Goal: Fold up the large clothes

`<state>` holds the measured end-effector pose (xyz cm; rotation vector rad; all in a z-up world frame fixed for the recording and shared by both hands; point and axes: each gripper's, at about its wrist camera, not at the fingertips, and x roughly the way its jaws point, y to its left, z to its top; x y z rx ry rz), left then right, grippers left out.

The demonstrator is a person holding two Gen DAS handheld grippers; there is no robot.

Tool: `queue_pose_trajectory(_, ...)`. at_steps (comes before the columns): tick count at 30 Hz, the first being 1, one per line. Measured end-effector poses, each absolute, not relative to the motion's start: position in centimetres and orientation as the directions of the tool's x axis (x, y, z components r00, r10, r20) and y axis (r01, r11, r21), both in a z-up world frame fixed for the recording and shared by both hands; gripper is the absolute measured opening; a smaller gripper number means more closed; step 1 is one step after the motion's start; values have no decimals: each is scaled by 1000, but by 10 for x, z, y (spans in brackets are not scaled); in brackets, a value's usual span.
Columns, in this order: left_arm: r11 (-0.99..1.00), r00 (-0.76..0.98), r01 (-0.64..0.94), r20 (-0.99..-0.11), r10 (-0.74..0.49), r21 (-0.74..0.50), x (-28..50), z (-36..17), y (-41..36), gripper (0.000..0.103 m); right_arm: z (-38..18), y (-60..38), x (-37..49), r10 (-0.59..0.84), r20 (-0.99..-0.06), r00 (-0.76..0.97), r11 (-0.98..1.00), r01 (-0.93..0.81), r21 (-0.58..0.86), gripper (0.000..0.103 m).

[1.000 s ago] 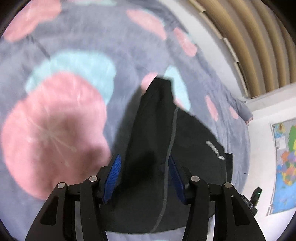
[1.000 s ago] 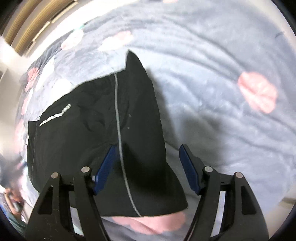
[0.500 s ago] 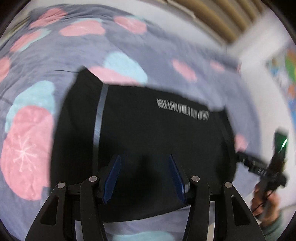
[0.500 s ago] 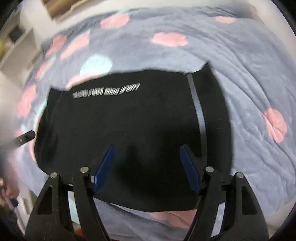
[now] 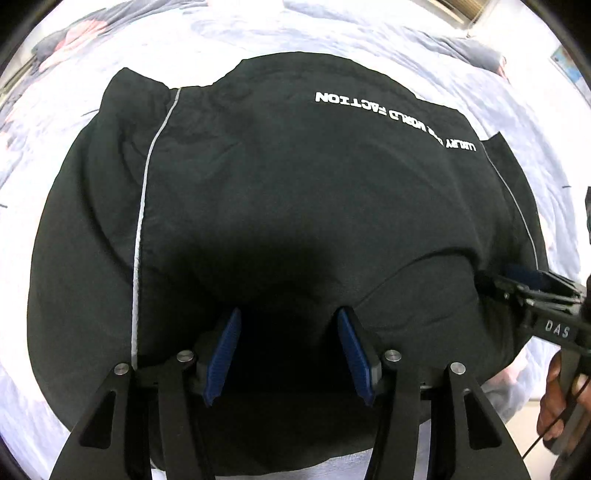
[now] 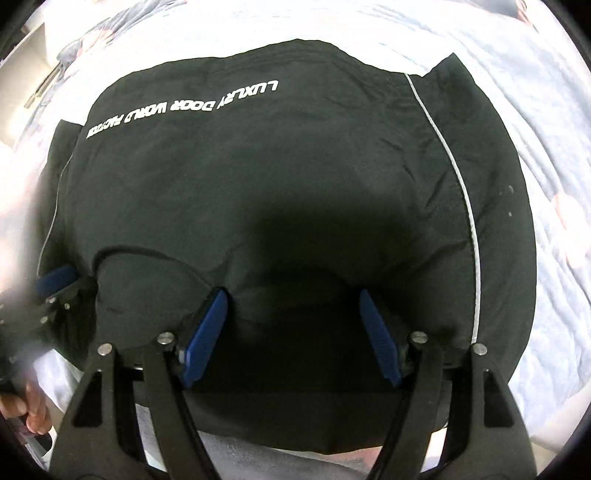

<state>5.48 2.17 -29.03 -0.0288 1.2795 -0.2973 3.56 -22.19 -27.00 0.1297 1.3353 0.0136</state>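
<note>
- The black jacket [image 5: 295, 206], white lettering at twelve o'clock, lies folded flat on the pale bedspread [image 5: 258, 33].
- I hold the left gripper [image 5: 288, 350] and right gripper [image 6: 295, 332] just above its near hem, jaws apart, gripping nothing.
- Judgement: one fold is laid; next I must pinch an edge for the following fold.

L gripper [image 5: 288, 350] pointing down, jaws apart, R gripper [image 6: 293, 334] likewise, seemingly gripping nothing

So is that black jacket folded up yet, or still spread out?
Partly folded, it seems. The black jacket lies flat on the bedspread, compact, with a layer edge curving near the jaws; sleeves are not visible.
</note>
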Motion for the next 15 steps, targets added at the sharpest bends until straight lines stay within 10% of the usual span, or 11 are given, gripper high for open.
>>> queue_pose_trajectory(15, 955, 388, 225, -881, -271, -195, 51, -168, 42, 57, -182, -233, 20, 95, -950, 297, 970, 186, 156, 74)
